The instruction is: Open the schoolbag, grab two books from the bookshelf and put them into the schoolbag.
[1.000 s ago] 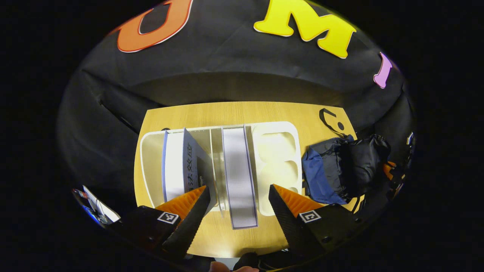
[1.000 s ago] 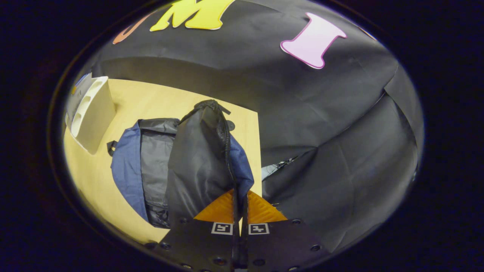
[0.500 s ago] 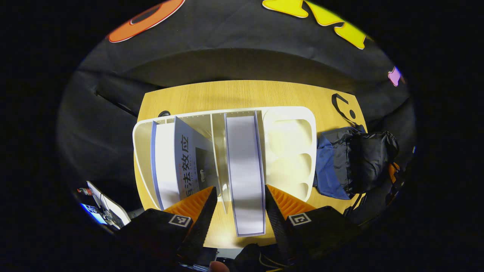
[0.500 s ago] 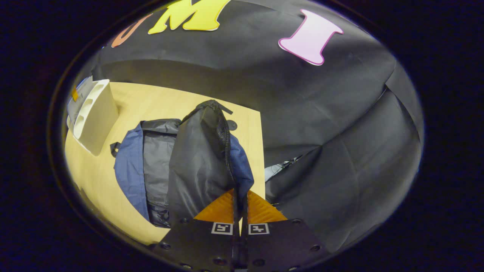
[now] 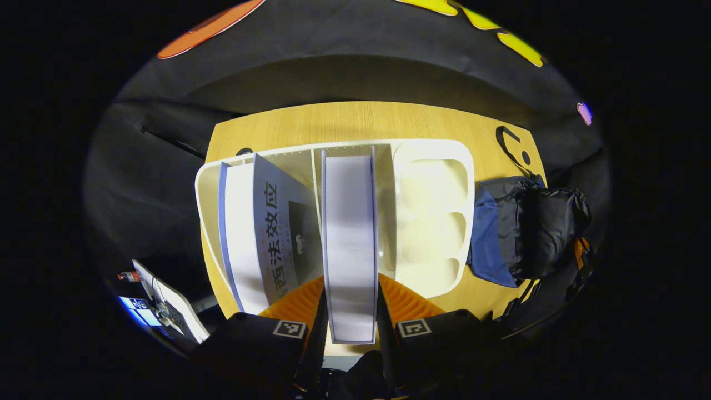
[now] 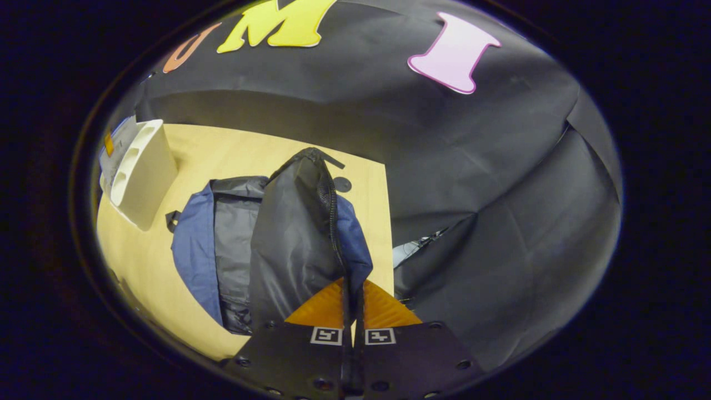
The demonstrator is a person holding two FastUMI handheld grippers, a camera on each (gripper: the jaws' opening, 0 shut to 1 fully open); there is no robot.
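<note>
Gripping the upright book [image 5: 349, 244] in the bookshelf [image 5: 433, 222], left tongs [image 5: 350, 300]; right tongs [image 6: 352, 303] pinching schoolbag [image 6: 289, 239] flap.

A staged recording booth rather than a lived-in room: black cloth [image 6: 500, 183] is hanging as the wall across the upper part of both views and is draping down past the table edge. A small light wooden table [image 5: 355, 119] is sitting at the centre, carrying a white bookshelf [image 5: 433, 222] with books and a dark schoolbag [image 6: 289, 233]. At the lower left of the left gripper view, a lit screen [image 5: 139, 314] and cables are showing beyond the table.
</note>
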